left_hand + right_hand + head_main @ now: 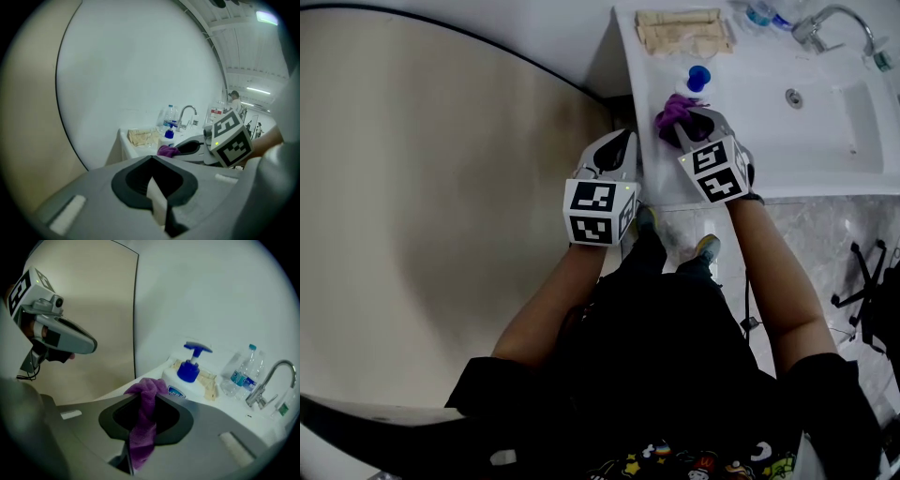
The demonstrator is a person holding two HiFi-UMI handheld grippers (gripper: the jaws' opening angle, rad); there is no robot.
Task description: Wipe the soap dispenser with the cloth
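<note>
A white soap dispenser with a blue pump stands on the white counter near its left edge. My right gripper is shut on a purple cloth, whose bunched tip hangs just short of the dispenser's near side. My left gripper is shut and holds nothing, off the counter's left edge, beside the right one.
A white sink basin with a chrome tap lies to the right. Folded beige cloths and a plastic water bottle sit at the back of the counter. A beige wall panel is at left.
</note>
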